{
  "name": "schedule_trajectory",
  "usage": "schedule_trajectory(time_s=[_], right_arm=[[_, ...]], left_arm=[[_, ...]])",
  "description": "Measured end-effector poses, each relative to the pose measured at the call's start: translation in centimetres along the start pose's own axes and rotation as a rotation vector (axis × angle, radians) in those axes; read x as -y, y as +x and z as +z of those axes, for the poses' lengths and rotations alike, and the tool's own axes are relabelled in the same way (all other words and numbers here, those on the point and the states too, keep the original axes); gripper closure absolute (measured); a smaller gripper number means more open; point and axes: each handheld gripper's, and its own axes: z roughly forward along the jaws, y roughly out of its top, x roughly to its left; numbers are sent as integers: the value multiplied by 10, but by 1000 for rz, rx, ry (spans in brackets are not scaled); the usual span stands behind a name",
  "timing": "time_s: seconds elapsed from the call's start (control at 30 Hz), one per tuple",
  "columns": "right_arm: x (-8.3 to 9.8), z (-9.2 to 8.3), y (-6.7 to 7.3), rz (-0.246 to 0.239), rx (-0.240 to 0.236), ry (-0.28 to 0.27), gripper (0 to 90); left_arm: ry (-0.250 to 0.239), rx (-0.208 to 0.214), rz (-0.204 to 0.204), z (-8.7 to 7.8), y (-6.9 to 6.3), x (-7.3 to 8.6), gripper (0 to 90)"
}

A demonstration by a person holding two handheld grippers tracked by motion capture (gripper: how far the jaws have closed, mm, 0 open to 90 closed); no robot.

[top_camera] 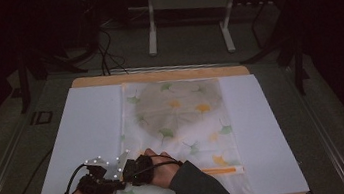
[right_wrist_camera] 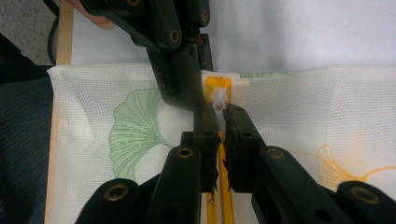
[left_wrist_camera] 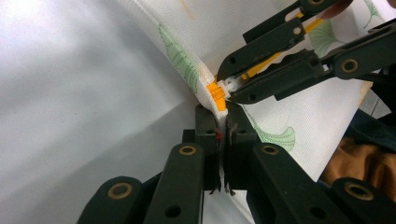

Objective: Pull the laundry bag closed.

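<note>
White mesh, printed with green and yellow ginkgo leaves, is lying flat as a zippered laundry bag [top_camera: 184,125] across the middle of a pale sheet [top_camera: 89,138] that is covering the wooden table [top_camera: 157,74]. At about seven o'clock in the high view, the left gripper [top_camera: 120,177] is resting on the bag's near left corner, its cable looping out toward nine o'clock. In the left gripper view, its jaws are standing pressed together on the bag's edge [left_wrist_camera: 219,109], just at six o'clock of the orange zipper end [left_wrist_camera: 215,93]. Just beside it, toward three o'clock in the high view, the right gripper [top_camera: 130,172] is meeting it tip to tip, the person's hand [top_camera: 162,171] wrapping its body and a dark sleeve [top_camera: 202,191] running off toward five o'clock. In the right gripper view, the right gripper's jaws are pinching the white zipper pull [right_wrist_camera: 219,100], which is sitting on the orange zipper tape [right_wrist_camera: 223,184] trailing toward six o'clock. The zipper [top_camera: 222,170] is running along the bag's near edge toward three o'clock. A grey rounded shape [top_camera: 178,103] is showing through the mesh toward twelve o'clock.
</note>
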Motion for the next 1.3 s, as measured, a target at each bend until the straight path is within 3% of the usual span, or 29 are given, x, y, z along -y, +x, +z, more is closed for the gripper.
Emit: schedule_trajectory(time_s=[0.6, 1.3], right_arm=[[5, 3, -3, 17, -18, -7, 848], [17, 1, -2, 13, -5, 38, 848]], left_arm=[[-2, 10, 11, -2, 0, 0, 870], [-22, 26, 4, -6, 3, 1, 870]])
